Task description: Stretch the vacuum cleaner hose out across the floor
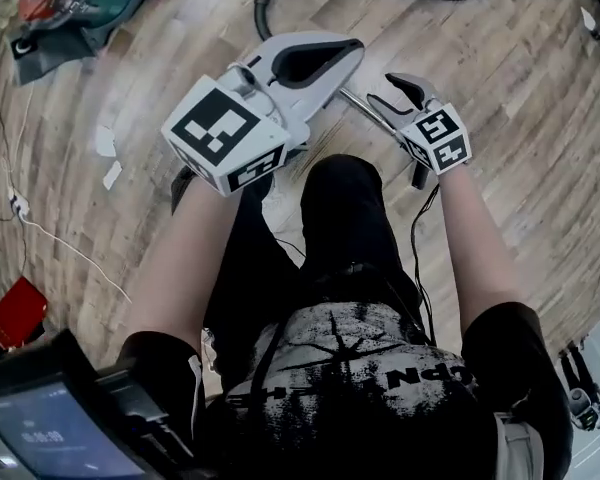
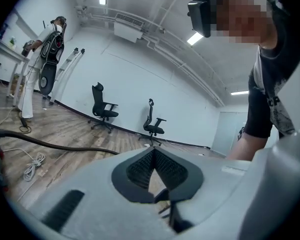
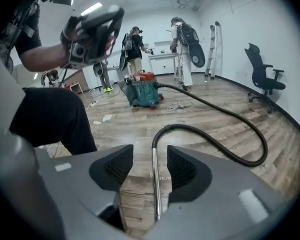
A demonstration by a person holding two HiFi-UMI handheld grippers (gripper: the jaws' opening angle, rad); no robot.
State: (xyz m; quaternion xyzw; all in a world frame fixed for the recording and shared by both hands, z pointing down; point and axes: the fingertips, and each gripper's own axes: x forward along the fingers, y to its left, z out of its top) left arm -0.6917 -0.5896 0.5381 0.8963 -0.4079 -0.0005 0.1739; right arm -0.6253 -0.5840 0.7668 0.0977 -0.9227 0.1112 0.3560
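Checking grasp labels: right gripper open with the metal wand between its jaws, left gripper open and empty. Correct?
No: the left gripper is shut, pads together on nothing, per the left gripper view. The rest holds: right gripper open, metal wand between its jaws.

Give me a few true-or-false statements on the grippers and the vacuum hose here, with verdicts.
1. The right gripper has its jaws apart. True.
2. The left gripper grips the hose. False: its jaws are together on nothing.
3. The metal wand shows between the right gripper's jaws, not pressed by them. True.
4. The hose lies straight across the floor. False: it bends in a loop on its way to the vacuum cleaner.
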